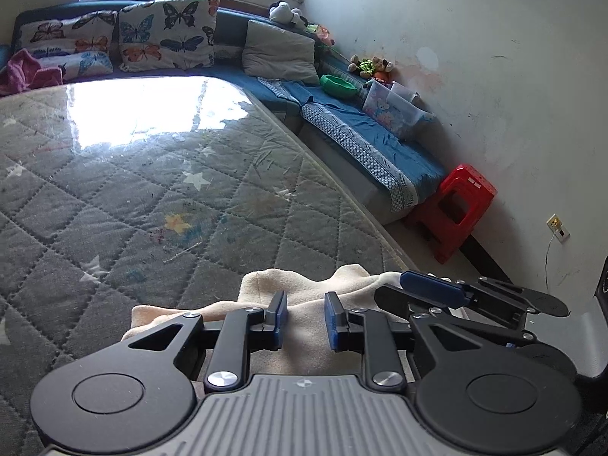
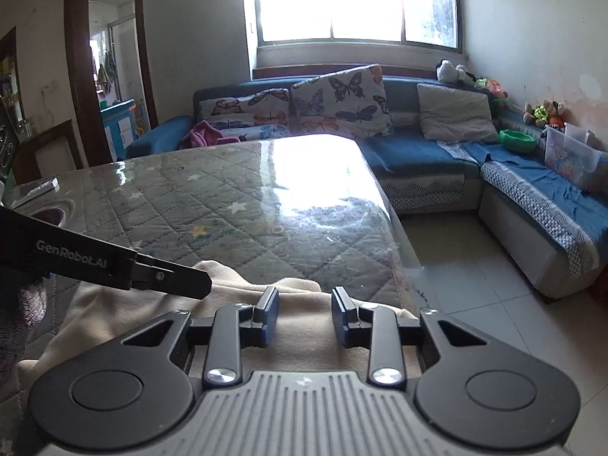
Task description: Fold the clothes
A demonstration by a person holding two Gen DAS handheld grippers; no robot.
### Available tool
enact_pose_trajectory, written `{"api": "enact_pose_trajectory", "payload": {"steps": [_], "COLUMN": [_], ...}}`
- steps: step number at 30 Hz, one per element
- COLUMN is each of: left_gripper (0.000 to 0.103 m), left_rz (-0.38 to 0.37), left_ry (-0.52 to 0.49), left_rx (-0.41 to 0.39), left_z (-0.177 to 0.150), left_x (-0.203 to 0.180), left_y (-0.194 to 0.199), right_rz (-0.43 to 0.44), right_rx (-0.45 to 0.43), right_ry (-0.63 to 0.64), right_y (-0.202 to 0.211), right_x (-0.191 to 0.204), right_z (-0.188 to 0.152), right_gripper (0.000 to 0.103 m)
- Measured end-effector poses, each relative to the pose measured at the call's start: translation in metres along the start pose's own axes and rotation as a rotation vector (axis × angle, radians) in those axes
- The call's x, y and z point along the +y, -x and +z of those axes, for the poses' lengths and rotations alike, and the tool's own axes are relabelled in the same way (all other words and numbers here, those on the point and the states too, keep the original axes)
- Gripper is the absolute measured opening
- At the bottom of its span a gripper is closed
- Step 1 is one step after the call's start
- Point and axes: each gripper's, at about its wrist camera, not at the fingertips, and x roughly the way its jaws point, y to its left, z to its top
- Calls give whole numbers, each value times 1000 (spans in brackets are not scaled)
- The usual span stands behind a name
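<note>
My left gripper point(image 1: 306, 319) stands with its jaws parted, a clear gap between the blue pads point(image 1: 282, 313); nothing is pinched. Directly beneath and ahead of it lies the cream garment point(image 1: 304, 285), bunched at the near edge of the table point(image 1: 152, 190), which is covered by a grey quilted cloth with stars under a glossy clear sheet. My right gripper point(image 2: 304, 317) is likewise parted, its pads point(image 2: 270, 313) apart and bare, with the same cream garment point(image 2: 235, 296) spread flat below them. I cannot tell whether either set of pads touches the fabric underneath.

In the left wrist view, my right gripper point(image 1: 433, 288) sits just beside the left, over the garment's right side. In the right wrist view, one black finger point(image 2: 171, 275) of the left gripper reaches in from the left above the cloth.

Beyond the table: a blue corner sofa point(image 2: 418, 152) with butterfly cushions point(image 2: 342, 102), a red stool point(image 1: 456, 209) by the wall, and a bright window point(image 2: 353, 3).
</note>
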Motion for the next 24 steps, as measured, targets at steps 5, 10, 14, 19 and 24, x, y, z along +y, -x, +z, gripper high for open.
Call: {"api": "enact_pose_trajectory", "payload": {"steps": [5, 10, 14, 19, 24], "left_gripper": [24, 24, 24, 24, 24], "left_rz": [3, 6, 11, 32, 47], "left_ry": [-40, -102, -145, -196, -215], "left_rx": [-29, -48, -53, -55, -58], "left_z": [-10, -24, -39, -58, -72], "left_x": [-8, -16, -19, -23, -23], "left_y": [17, 30, 36, 41, 46], "right_rz": [26, 50, 46, 22, -5], "right_rx": [-15, 9, 23, 20, 9], "right_ry": [37, 72, 108, 137, 140], "right_y": [18, 29, 41, 53, 65], "right_x": [15, 31, 42, 52, 57], "right_z": [-4, -17, -32, -45, -56], "right_gripper": [31, 31, 34, 36, 42]}}
